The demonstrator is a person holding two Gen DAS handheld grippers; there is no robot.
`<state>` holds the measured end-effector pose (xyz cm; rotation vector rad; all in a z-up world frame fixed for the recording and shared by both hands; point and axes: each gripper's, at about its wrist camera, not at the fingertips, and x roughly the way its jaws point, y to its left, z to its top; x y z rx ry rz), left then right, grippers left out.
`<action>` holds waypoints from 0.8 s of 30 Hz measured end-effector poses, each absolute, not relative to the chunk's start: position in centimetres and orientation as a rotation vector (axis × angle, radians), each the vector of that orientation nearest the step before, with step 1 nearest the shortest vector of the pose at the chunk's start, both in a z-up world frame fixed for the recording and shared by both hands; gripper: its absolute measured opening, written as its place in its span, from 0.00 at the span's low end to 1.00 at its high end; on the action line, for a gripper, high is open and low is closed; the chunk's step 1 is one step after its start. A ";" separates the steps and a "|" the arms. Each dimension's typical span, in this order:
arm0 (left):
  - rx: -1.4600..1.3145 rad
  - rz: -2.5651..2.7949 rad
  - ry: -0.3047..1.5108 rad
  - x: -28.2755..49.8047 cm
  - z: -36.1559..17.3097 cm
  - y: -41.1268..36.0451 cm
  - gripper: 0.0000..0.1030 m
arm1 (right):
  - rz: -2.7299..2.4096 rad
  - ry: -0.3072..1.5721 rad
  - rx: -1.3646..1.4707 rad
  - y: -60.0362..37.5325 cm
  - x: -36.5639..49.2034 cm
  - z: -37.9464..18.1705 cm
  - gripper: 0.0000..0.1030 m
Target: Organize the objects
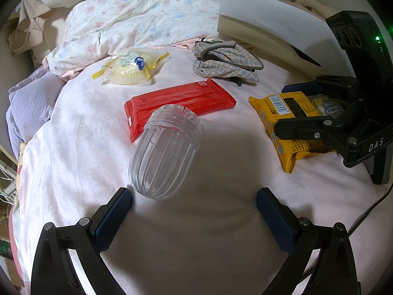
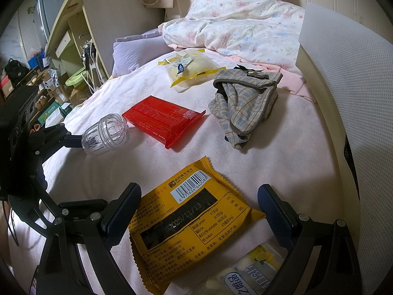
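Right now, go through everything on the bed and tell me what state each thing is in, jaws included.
Clear ribbed jar: on its side, no lid, empty.
Red packet: flat, sealed.
Yellow packet: flat, barcode side up, between the right jaws.
Bun packet: sealed, lying flat.
Plaid cloth: crumpled.
Left gripper: jaws open, empty.
Right gripper: jaws open.

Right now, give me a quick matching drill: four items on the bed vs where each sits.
Items:
1. clear ribbed jar
2. yellow packet
3. plaid pouch
4. red packet

Places:
A. between the right gripper fingers
B. beside the white foam block
C. mid-bed, just beyond the jar
D. just ahead of the open left gripper

Pairs: 1-D, 2-A, 3-B, 4-C
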<state>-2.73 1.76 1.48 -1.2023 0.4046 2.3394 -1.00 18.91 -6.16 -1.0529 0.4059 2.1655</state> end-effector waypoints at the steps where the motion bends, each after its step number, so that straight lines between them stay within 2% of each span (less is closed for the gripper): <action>1: -1.202 2.339 0.405 -2.7 1.5 1.8 1.00 | 2.165 0.406 -1.053 18.9 -1.0 -6.2 0.92; 24: -1.198 2.332 0.409 -2.7 1.5 1.8 1.00 | 2.149 0.401 -1.062 18.9 -1.0 -6.1 0.92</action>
